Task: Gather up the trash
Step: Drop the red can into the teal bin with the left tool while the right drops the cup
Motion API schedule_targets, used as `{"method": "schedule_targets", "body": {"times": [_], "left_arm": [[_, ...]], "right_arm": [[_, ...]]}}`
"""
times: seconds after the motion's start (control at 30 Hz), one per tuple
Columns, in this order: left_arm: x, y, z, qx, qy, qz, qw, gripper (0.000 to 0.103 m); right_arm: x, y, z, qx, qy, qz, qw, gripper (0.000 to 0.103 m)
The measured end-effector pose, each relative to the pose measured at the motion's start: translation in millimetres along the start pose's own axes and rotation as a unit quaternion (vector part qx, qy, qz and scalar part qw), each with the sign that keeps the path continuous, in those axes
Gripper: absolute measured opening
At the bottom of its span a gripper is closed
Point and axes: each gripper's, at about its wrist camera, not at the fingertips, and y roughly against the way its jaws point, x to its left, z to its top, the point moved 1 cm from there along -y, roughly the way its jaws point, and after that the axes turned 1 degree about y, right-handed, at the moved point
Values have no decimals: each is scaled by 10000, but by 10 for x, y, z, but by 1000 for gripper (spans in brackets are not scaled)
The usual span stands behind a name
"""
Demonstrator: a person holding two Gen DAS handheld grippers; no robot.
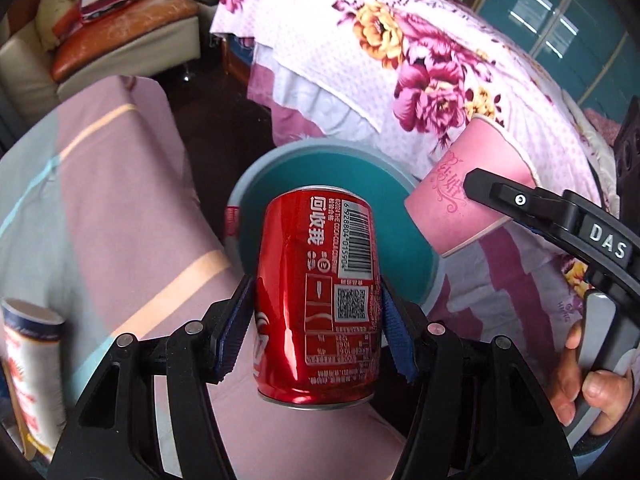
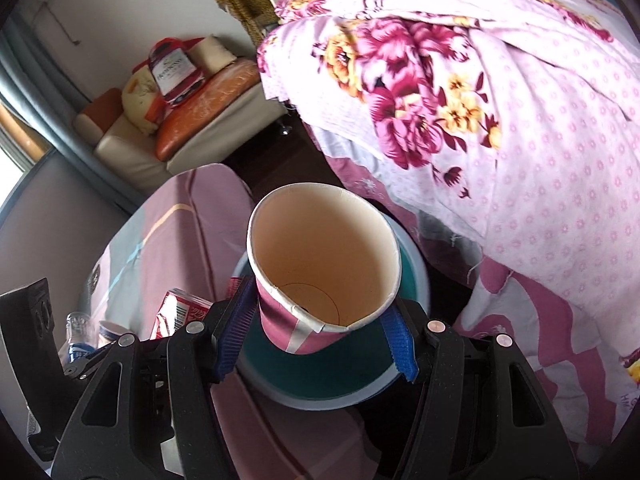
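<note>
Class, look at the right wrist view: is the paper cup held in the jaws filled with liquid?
No. The pink paper cup shows a bare, dry-looking inside right down to its bottom.

The can (image 1: 318,296) sits at lower centre of the left wrist view, in front of the bin (image 1: 420,264), with the paper cup (image 1: 464,192) at its right. A second cup (image 1: 32,356) lies at lower left on the bed (image 1: 120,208). The sofa (image 1: 120,52) occupies the upper left, the quilt (image 1: 420,60) the upper right.

Trash items: can, cup, bin
Red aluminium cola can (image 1: 318,300) centre frame, above round teal plastic bin (image 1: 332,168); empty pink paper cup (image 2: 324,264), tilted, centre.
</note>
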Motion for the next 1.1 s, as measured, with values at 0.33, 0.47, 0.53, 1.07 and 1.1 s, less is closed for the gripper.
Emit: {"method": "schedule_targets", "body": {"times": [0.33, 0.47, 0.53, 1.07, 1.1], "left_arm": [[109, -76, -60, 58, 86, 113, 9999, 77], [177, 31, -108, -13, 194, 108, 9998, 82], [230, 130, -139, -101, 262, 97, 9996, 84], [714, 618, -459, -383, 864, 239, 9952, 92], [745, 654, -485, -405, 900, 245, 9948, 92]], "right_arm": [[-14, -167, -32, 228, 1, -66, 9997, 58], [45, -181, -46, 296, 85, -97, 9995, 58], [64, -184, -58, 348, 102, -131, 9993, 58], [355, -244, -213, 704, 107, -162, 9973, 74], [402, -229, -227, 702, 133, -155, 9973, 74]]}}
